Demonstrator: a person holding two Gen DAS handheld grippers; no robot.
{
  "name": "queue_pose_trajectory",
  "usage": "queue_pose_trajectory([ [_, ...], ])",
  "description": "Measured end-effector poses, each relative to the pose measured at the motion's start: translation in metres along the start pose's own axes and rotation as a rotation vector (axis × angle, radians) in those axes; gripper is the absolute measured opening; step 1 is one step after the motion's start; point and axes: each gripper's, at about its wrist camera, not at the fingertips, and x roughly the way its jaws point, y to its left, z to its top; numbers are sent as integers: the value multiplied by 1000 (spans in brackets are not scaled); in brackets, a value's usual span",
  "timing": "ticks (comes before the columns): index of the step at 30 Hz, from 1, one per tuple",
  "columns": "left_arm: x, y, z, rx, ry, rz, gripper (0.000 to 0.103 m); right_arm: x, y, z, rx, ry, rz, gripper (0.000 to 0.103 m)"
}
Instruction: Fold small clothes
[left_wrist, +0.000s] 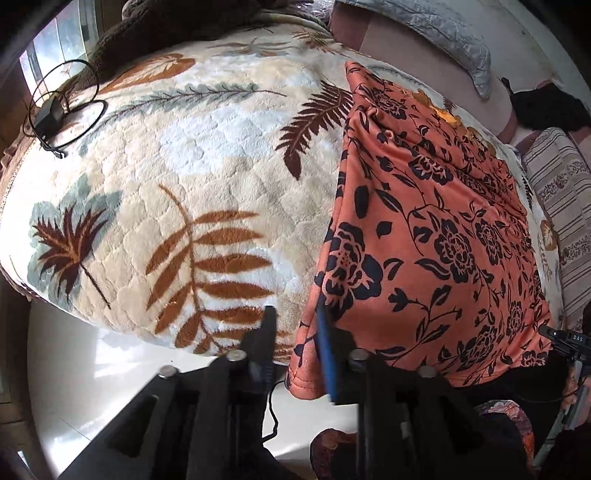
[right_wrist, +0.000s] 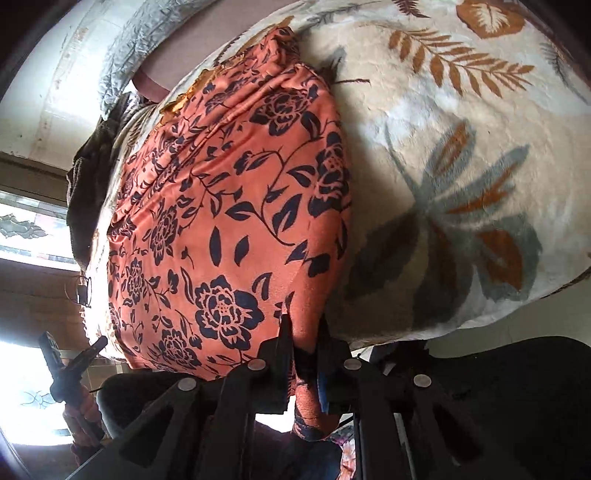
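A fleecy cream blanket printed with brown, rust and grey-green leaves fills most of both views, covering a bed whose near edge curves across the lower part of each frame. On it lies the orange cloth, patterned with dark blue roses and vines. It takes up the right half of the left wrist view and the left-centre of the right wrist view, smoothed fairly flat, with its hem hanging over the blanket's near edge.

A grey quilted pillow sits at the upper right of the left wrist view, with striped bedding at the right edge. A black adapter with a looped cable lies on the blanket at upper left.

The left gripper, bottom centre, has its jaws spread; the cloth's lower left edge lies against the blue-padded finger, but nothing is pinched. The right gripper, bottom centre of its own view, pinches the cloth's lower corner, a fold hanging down between the fingers.
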Motion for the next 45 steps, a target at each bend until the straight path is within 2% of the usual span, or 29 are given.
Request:
queue_pose_trajectory([
  [1,2,0,-2,1,17,13,78,2,-2,0,3,-1,-8,28],
  [2,4,-2,-4,1,18,31,82,7,-2,0,2,7,-23,52],
  [3,5,-3,-6,7,16,37,82,12,-2,0,1,19,-34,68],
  [4,8,-5,-7,17,25,33,82,16,-3,-1,3,15,-33,79],
  [7,24,-11,-13,32,72,69,82,29,-2,-5,6,15,-24,79],
  [10,45,-14,-19,63,128,109,82,40,-1,-10,15,28,-3,76],
  [11,50,-14,-21,60,145,119,81,41,0,-12,12,29,-11,68],
  [12,51,-14,-21,57,147,106,75,42,0,-14,1,30,-26,63],
  [13,51,-14,-21,56,144,84,66,41,1,-15,-10,27,-46,53],
  [14,50,-15,-21,58,144,71,63,39,1,-17,-18,20,-61,37],
  [17,47,-17,-22,68,132,30,35,31,-1,-20,-36,15,-46,12],
  [18,46,-20,-21,62,128,12,19,26,1,-21,-49,10,-39,12],
  [19,44,-25,-19,52,124,-8,7,20,5,-21,-63,2,-30,11],
  [25,1,-26,3,21,26,-176,6,-31,39,-7,-128,-87,127,9],
  [29,-37,-31,38,8,-66,-296,6,-64,59,17,-138,-173,229,8],
  [32,-54,-36,73,8,-119,-340,6,-77,68,41,-115,-228,283,8],
  [33,-58,-37,85,13,-133,-341,6,-79,71,50,-110,-237,287,8],
  [35,-63,-43,103,31,-160,-317,6,-79,77,65,-106,-244,241,8],
  [38,-54,-44,113,34,-165,-313,6,-75,83,77,-132,-224,169,8],
  [42,-44,-42,101,47,-141,-303,6,-52,75,68,-143,-167,109,8],
  [45,-37,-35,91,32,-126,-276,6,-36,57,55,-102,-135,105,8],
])
